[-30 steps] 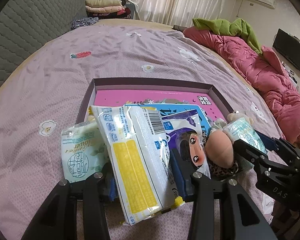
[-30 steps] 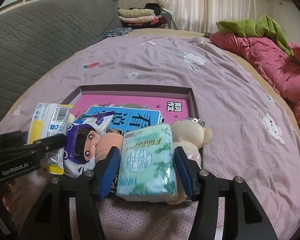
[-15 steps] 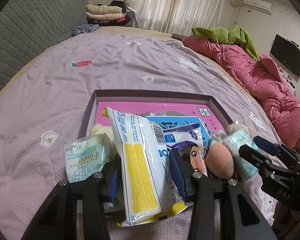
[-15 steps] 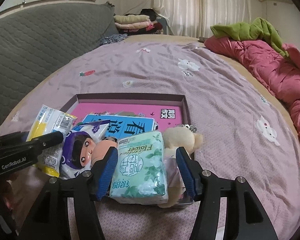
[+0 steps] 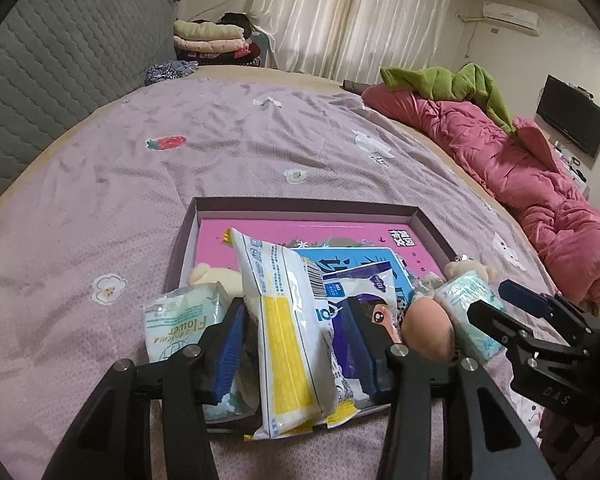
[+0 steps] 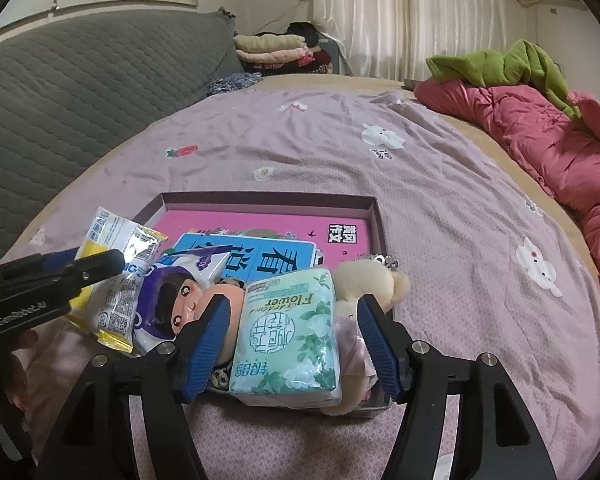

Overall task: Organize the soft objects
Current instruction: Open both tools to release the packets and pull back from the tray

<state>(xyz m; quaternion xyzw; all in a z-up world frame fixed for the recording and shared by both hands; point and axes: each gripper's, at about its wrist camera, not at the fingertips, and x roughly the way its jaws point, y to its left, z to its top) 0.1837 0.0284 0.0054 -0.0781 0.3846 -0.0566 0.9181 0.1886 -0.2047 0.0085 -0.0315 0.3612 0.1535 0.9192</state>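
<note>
A shallow purple-walled box [image 5: 300, 204] lies on the bed with a pink book [image 5: 300, 232] in it. A white and yellow packet [image 5: 284, 344] stands between the pads of my left gripper [image 5: 294, 304]. Those jaws are opening, with gaps beside the packet. A green Flower tissue pack [image 6: 288, 332] rests on the box's near edge between the pads of my right gripper [image 6: 293, 300], whose jaws are also opening and do not touch it. Beside them lie a purple cartoon-face packet [image 6: 180, 300], a peach-headed doll [image 5: 426, 328], a beige plush bear [image 6: 364, 280] and a second tissue pack [image 5: 180, 320].
The box sits on a mauve bedspread [image 5: 180, 168] with small prints. A rumpled pink quilt [image 5: 520, 168] with a green garment [image 5: 460, 84] runs along the right. A grey quilted headboard [image 6: 80, 80] stands at the left, with folded clothes [image 6: 276, 50] behind.
Both pairs of jaws have widened. The white and yellow packet and the green tissue pack now sit loose between the pads. Both views have drawn back a little.
</note>
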